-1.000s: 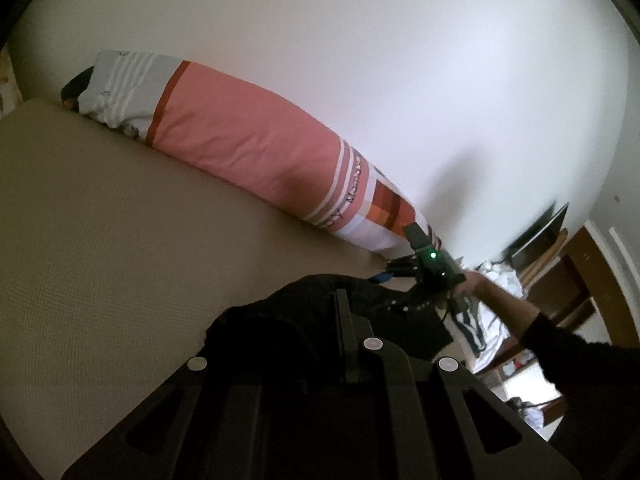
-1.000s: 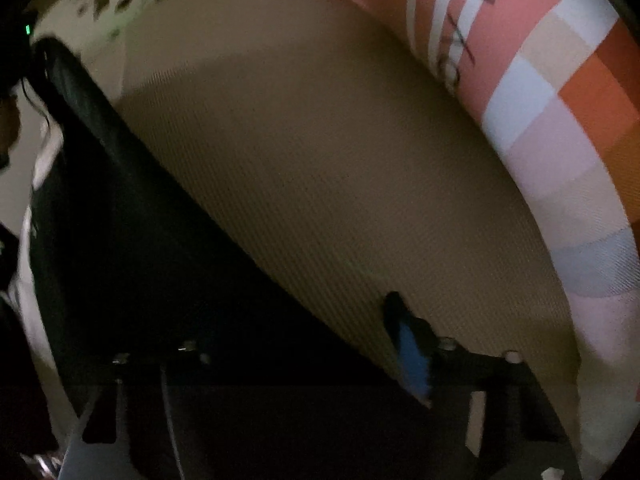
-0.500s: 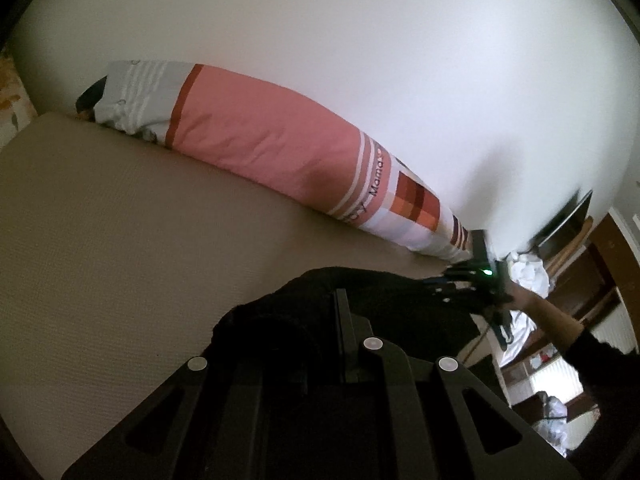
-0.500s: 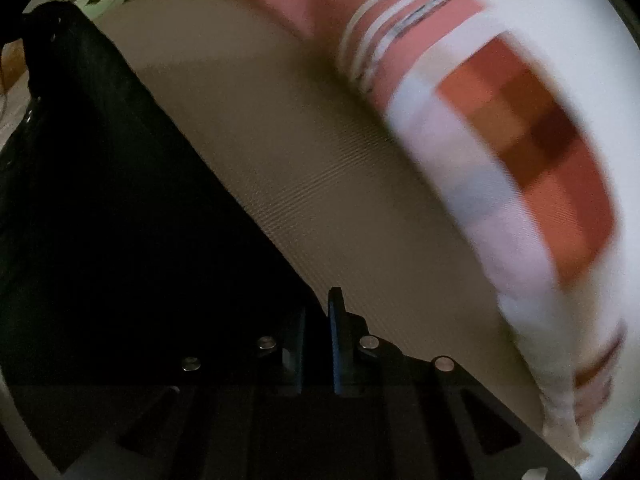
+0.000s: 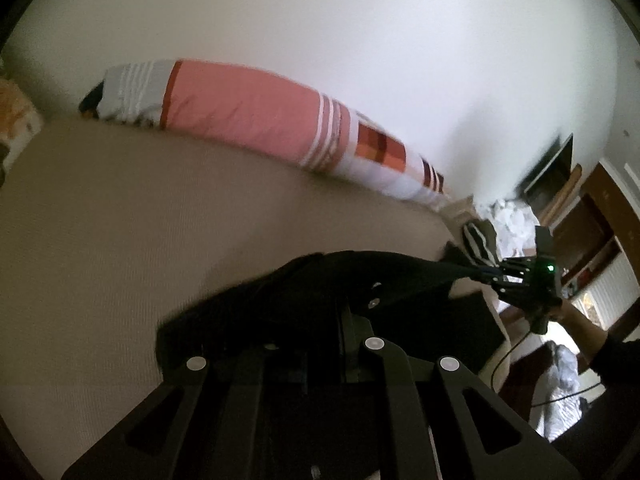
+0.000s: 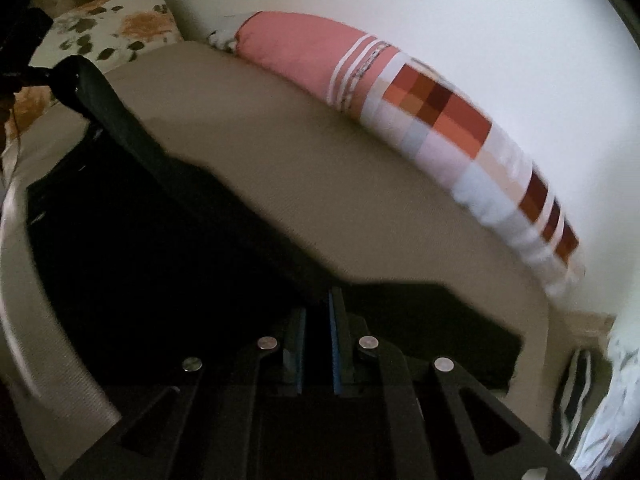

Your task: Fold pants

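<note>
Black pants (image 5: pixel 360 280) stretched taut in the air between two grippers, above a beige mattress (image 5: pixel 140 220). Left gripper (image 5: pixel 346 320) clamped on one end of the dark cloth, fingers pressed together with the fabric bunched around and over them, so that the tips lie buried in the folds. From there, a tight band of fabric running off to the right of the left wrist view, straight into the right gripper (image 5: pixel 486 274), gripped by a hand (image 5: pixel 568 316) in a dark sleeve out past the mattress edge, a green light lit on the tool's body. Seen from the right wrist view, right gripper (image 6: pixel 318 320) pinched shut on the cloth, blue-edged pads (image 6: pixel 334 340) nearly meeting with a thin layer of black between them; jaws only just closed onto it. Pants (image 6: pixel 160 220) spreading away from those fingers to the left and upward, narrowing to a strip that rises to the far corner where the other tool holds it. Lower part of the garment sagging below the taut line, draped over the near edge of the mattress (image 6: pixel 320 180). Long pink bolster (image 5: pixel 260 112) with white stripes and an orange checked patch lying along the white wall (image 5: pixel 360 40), well apart from the cloth. Floral pillow (image 6: pixel 112 32) at the head of the bed, beyond the raised strip.
</note>
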`<control>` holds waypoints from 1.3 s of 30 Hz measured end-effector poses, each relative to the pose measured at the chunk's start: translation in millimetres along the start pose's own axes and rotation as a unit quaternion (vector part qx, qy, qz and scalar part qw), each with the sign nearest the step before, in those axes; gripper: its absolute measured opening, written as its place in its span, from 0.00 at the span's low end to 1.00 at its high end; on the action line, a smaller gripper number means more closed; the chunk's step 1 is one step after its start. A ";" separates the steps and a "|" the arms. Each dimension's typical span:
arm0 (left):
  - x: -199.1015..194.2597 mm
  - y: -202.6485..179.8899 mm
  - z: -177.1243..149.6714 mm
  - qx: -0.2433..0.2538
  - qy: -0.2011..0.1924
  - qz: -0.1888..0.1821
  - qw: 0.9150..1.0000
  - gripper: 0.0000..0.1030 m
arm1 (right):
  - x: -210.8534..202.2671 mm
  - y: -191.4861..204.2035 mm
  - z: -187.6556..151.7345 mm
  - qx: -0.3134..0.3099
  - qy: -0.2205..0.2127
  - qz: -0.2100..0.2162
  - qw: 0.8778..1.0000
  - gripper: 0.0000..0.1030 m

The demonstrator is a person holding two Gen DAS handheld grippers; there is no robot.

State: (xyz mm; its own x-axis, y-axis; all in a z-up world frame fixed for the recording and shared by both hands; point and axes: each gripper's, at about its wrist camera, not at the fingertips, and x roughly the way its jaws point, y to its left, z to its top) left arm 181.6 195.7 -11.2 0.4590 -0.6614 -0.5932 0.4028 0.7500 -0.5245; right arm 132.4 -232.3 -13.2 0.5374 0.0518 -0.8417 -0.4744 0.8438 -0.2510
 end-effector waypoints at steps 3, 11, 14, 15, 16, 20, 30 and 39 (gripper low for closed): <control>-11.5 -2.7 -28.0 -0.001 0.016 0.003 1.000 0.13 | -4.5 20.3 -27.3 0.021 0.015 0.026 0.999 0.06; -2.8 0.4 -112.6 0.009 0.109 0.045 0.993 0.16 | 22.8 62.4 -93.3 0.060 0.073 0.082 0.992 0.05; 5.9 0.5 -130.5 0.018 0.129 0.070 0.989 0.19 | 39.0 70.7 -105.7 0.057 0.090 0.079 0.991 0.05; 6.7 -0.3 -131.0 0.020 0.129 0.076 0.988 0.21 | 43.0 71.8 -107.7 0.059 0.092 0.077 0.991 0.05; 7.0 -1.0 -131.0 0.019 0.129 0.080 0.988 0.21 | 44.8 72.2 -108.5 0.059 0.092 0.075 0.991 0.05; 1.6 -9.1 -128.7 0.018 0.140 0.102 0.985 0.37 | 43.2 69.7 -107.2 0.066 0.091 0.075 0.991 0.06; -68.7 6.3 -148.1 -0.146 0.082 0.108 0.980 0.77 | 42.3 65.2 -107.6 0.072 0.079 0.078 0.991 0.06; -30.2 8.3 -150.8 -0.286 0.075 0.066 0.953 0.43 | 42.0 64.0 -109.2 0.074 0.075 0.075 0.992 0.06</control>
State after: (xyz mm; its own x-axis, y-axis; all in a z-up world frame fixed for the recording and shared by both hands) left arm 51.7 221.6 -89.7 0.3396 -0.5869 -0.7350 -0.1672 0.7313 -0.6612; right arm 48.5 -234.5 -116.9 0.3533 0.1120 -0.9288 -0.4282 0.9020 -0.0541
